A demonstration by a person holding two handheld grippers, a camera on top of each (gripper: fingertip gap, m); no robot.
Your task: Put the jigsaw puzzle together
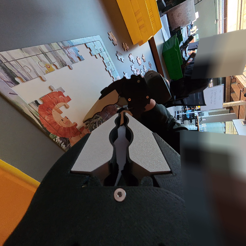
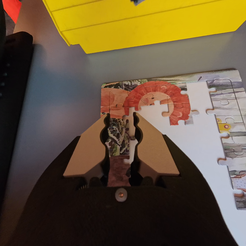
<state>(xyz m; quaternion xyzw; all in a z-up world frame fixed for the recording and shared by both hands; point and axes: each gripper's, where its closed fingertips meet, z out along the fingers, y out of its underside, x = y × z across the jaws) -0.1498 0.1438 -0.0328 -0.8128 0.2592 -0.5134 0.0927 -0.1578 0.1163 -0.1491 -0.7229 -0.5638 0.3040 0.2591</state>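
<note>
The jigsaw puzzle [image 2: 173,139] lies partly assembled on the grey counter [image 2: 59,93], its lion [image 2: 157,95] done and the white middle bare. The right hand-held gripper [image 2: 121,114] hovers over the lower leafy corner, fingers apart with nothing between them. The left hand-held gripper [image 1: 122,113] has its fingertips nearly together (whether they pinch anything, I cannot tell). Loose pieces [image 1: 138,62] lie scattered beyond the puzzle's far edge, near a yellow bin [image 1: 139,20].

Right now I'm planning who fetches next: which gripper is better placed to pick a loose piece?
Probably the right gripper: it hovers open and empty over the puzzle board, nearer the loose pieces. The left gripper sits farther back, nearly shut.
</note>
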